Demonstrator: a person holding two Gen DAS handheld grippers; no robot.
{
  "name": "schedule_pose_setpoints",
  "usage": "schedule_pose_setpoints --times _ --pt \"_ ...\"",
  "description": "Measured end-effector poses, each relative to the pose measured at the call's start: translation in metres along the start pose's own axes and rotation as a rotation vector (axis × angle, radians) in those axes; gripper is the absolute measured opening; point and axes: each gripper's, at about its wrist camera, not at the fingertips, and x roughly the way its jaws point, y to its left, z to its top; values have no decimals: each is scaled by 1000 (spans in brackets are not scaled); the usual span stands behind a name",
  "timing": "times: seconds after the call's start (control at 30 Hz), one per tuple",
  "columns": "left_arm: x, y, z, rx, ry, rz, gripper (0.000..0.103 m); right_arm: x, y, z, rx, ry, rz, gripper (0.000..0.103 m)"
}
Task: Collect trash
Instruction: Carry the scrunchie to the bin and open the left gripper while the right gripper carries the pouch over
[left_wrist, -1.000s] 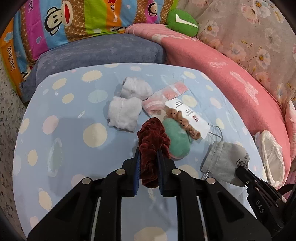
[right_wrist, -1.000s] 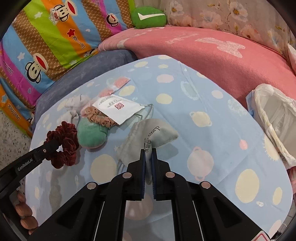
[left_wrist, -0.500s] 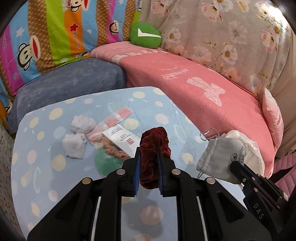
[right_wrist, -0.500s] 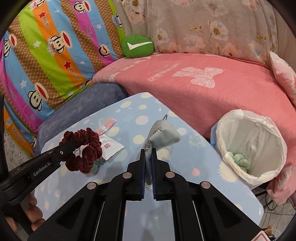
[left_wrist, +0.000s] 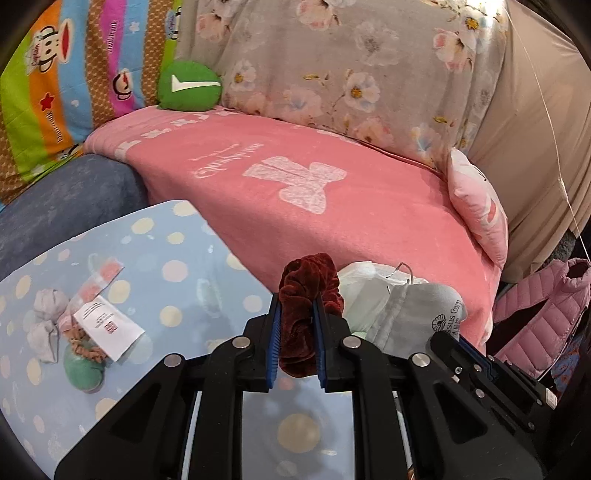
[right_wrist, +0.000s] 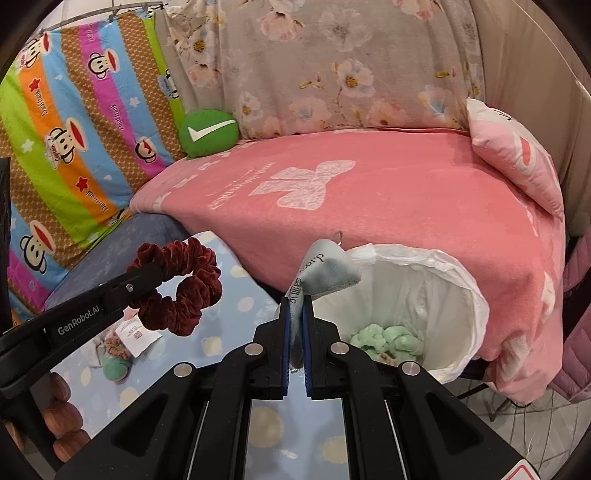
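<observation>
One scrunchie (left_wrist: 308, 295), one pouch (right_wrist: 325, 273) (both gripped), one bin (right_wrist: 436, 295)

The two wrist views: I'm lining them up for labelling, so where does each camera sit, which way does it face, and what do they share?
Left wrist: on the left tool, looking down its fingers over the dotted table to the pink sofa; its red scrunchie shows, plus the right tool at lower right.
Right wrist: on the right tool holding the grey pouch, facing the lined bin; the left tool and fingers show.
Shared: scrunchie, pouch, bin, green cushion.
</observation>
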Motion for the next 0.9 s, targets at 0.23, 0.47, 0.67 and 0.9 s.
schedule_pose_setpoints --times 0.23,0.47,0.67,0.9 --pt "36 -62 7 67 40 -74 15 3 -57 5 52 -4 -62 6" --pt "74 -106 2 113 100 -114 19 10 -95 5 87 2 -104 6" --pt "89 -112 -1 99 85 -57 61 20 -110 5 104 13 -114 6" --pt "91 -97 -3 96 73 8 67 31 -110 7 100 20 -112 6"
